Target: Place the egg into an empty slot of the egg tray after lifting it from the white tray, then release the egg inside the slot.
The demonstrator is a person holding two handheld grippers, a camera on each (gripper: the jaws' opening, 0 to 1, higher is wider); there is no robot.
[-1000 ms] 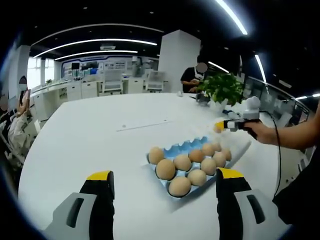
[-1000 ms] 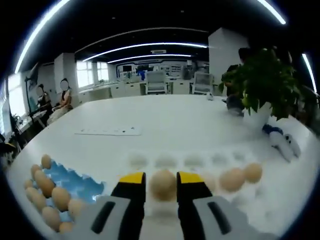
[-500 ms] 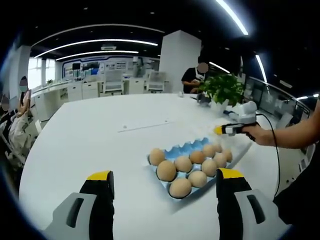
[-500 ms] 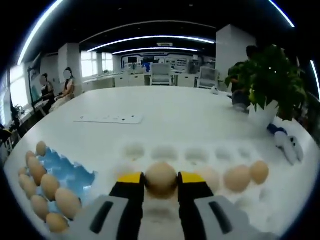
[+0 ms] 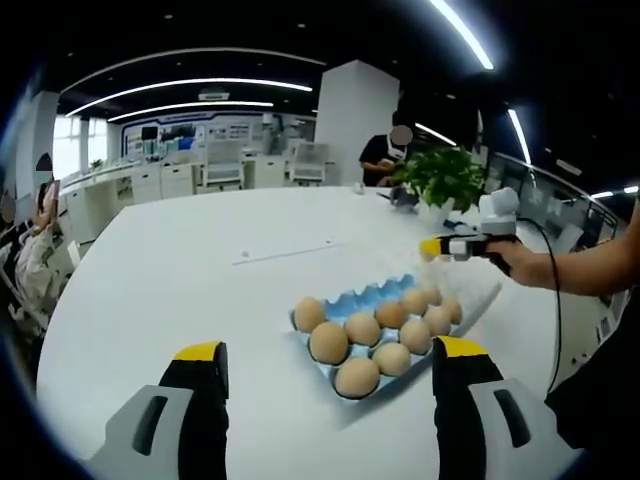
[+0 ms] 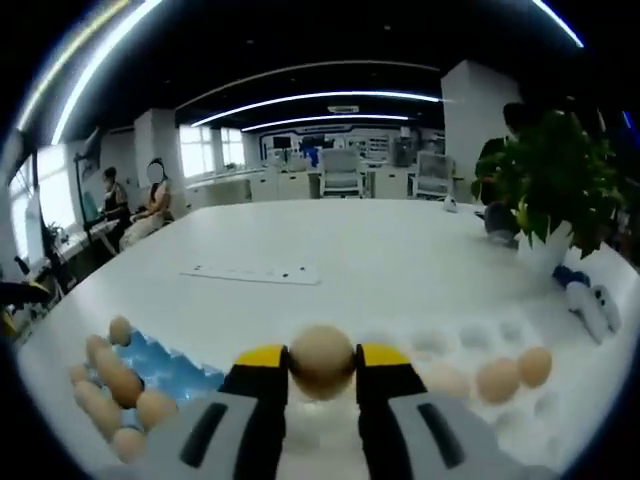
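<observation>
In the right gripper view my right gripper (image 6: 322, 360) is shut on a tan egg (image 6: 321, 358), held above the white tray (image 6: 470, 425). Two more eggs (image 6: 497, 379) lie in that tray to the right. The blue egg tray (image 6: 165, 365) with several eggs sits at the lower left. In the left gripper view my left gripper (image 5: 325, 362) stands open over the table, with the blue egg tray (image 5: 372, 300) and its eggs just beyond the jaws. The right gripper (image 5: 432, 247) appears there at the right, carrying the egg above the white tray (image 5: 487, 293).
A potted green plant (image 6: 553, 185) stands right of the white tray, with a small blue-and-white object (image 6: 583, 293) beside it. A flat white strip (image 6: 251, 272) lies mid-table. The round white table (image 5: 180, 260) spreads wide to the left. People sit at the room's edges.
The right gripper has risen with the egg, lifting it off the white tray. The left gripper has stayed still and open.
</observation>
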